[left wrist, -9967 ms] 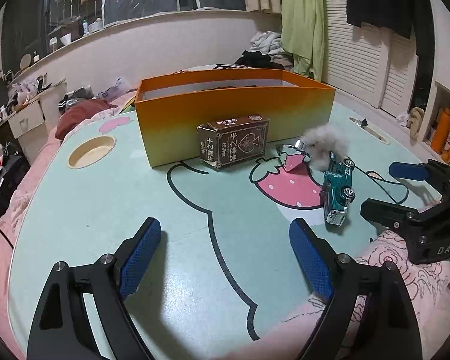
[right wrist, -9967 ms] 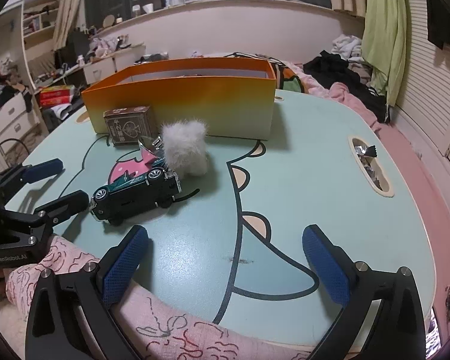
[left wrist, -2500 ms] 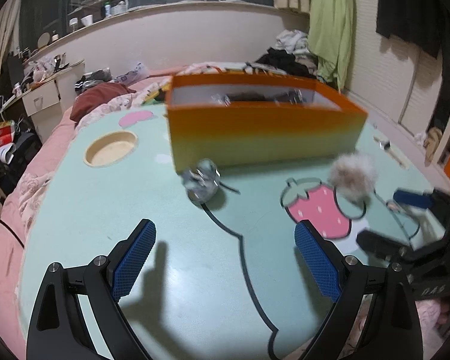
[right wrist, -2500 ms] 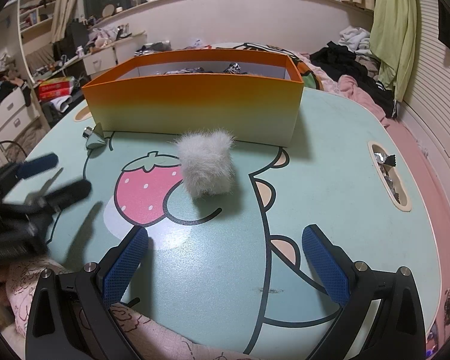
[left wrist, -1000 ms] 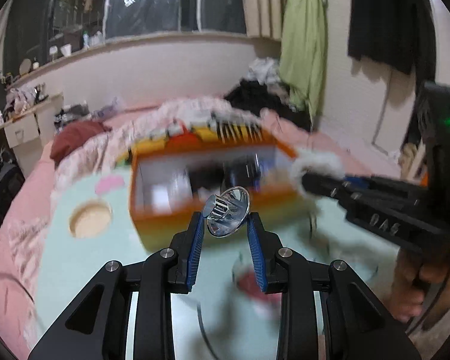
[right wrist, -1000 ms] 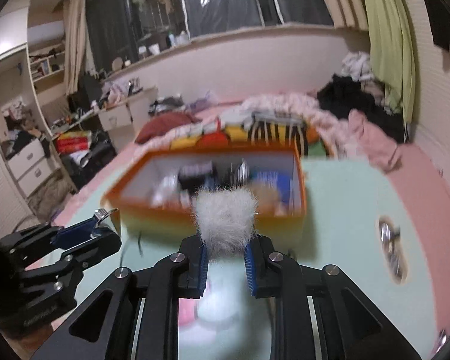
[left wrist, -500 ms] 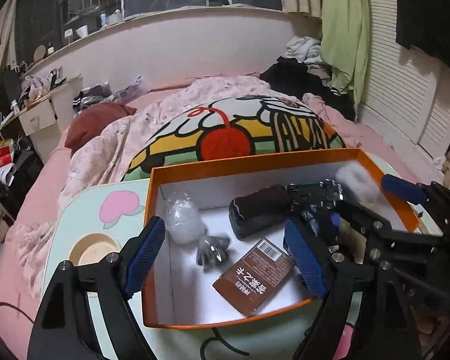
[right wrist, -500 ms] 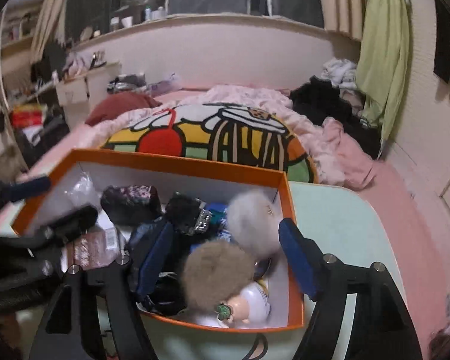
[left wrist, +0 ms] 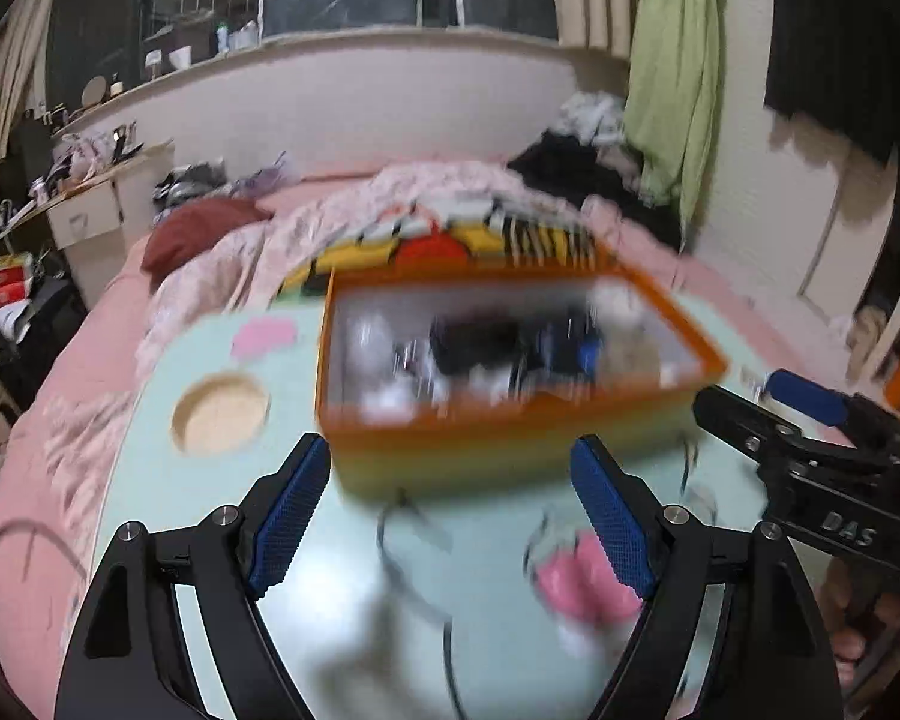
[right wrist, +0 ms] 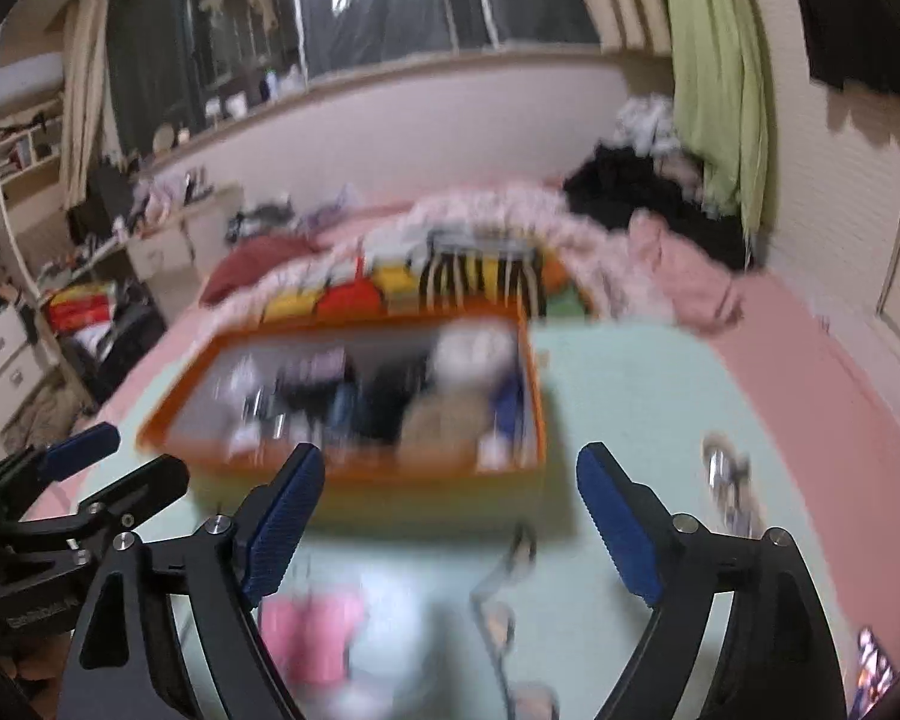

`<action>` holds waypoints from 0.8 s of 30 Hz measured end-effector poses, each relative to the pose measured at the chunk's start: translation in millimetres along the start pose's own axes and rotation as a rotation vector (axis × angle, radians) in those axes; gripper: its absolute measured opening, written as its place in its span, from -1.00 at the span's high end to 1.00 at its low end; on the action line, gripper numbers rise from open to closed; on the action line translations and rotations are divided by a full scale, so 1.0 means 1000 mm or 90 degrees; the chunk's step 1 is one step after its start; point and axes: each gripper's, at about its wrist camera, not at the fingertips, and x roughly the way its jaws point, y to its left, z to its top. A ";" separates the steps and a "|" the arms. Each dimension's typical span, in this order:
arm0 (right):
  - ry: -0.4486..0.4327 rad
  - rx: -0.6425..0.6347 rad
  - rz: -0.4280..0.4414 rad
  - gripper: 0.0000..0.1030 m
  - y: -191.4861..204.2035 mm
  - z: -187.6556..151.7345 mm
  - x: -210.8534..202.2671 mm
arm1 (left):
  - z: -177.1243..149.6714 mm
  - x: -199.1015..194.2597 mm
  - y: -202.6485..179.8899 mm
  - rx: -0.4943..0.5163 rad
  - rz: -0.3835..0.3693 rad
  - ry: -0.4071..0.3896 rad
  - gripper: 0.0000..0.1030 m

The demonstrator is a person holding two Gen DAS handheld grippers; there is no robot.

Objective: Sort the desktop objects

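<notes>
Hovering over the mint-green cartoon-printed tabletop (left wrist: 228, 546), the left hand-held gripper (left wrist: 450, 516) has its blue-padded jaws spread wide with nothing between them. The right hand-held gripper (right wrist: 450, 516) stands the same way, wide apart and empty; its jaws have just been opening.

Straight ahead of both, just beyond the fingertips, sits the orange rectangular cardboard box (left wrist: 510, 420), which appears in the right wrist view too (right wrist: 360, 480). Its open top faces up and it is full of sorted things. Motion blur smears the contents, so only rough shapes can be told: a pale fluffy ball (right wrist: 474, 354) near the far right corner of the box, probably the white pompom, a tan fluffy lump (right wrist: 444, 420) in front of it, and dark items in the middle.

To the left of the left gripper a round beige recess (left wrist: 219, 414) is sunk into the tabletop. A pink strawberry print (left wrist: 576, 585) lies under the left gripper's right finger. The right gripper shows at the right edge of the left wrist view (left wrist: 768, 402). Beyond the box lies a pink bed (right wrist: 810, 348).
</notes>
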 end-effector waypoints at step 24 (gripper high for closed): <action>0.122 -0.074 -0.027 -1.00 0.001 -0.061 0.019 | -0.048 0.040 -0.010 0.017 0.031 0.109 -0.98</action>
